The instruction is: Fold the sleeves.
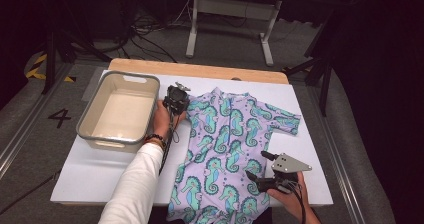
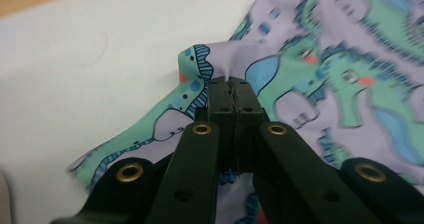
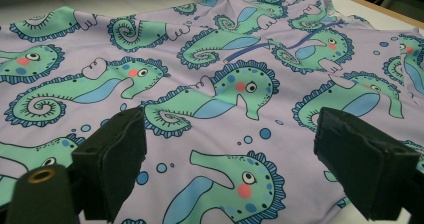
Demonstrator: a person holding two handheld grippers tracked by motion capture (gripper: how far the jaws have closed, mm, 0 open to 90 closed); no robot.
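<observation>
A lilac short-sleeved child's suit printed with green seahorses lies flat on the white board. My left gripper is at its left sleeve, beside the collar. In the left gripper view the jaws are pressed together on a raised fold of that sleeve. My right gripper hovers over the suit's lower right part, near the board's front edge. In the right gripper view it stands wide open, with the printed fabric lying flat below and nothing between the pads.
An empty grey plastic bin stands on the board's left side, close to my left hand. The wooden table edge shows behind the board. Table legs and cables sit on the floor beyond.
</observation>
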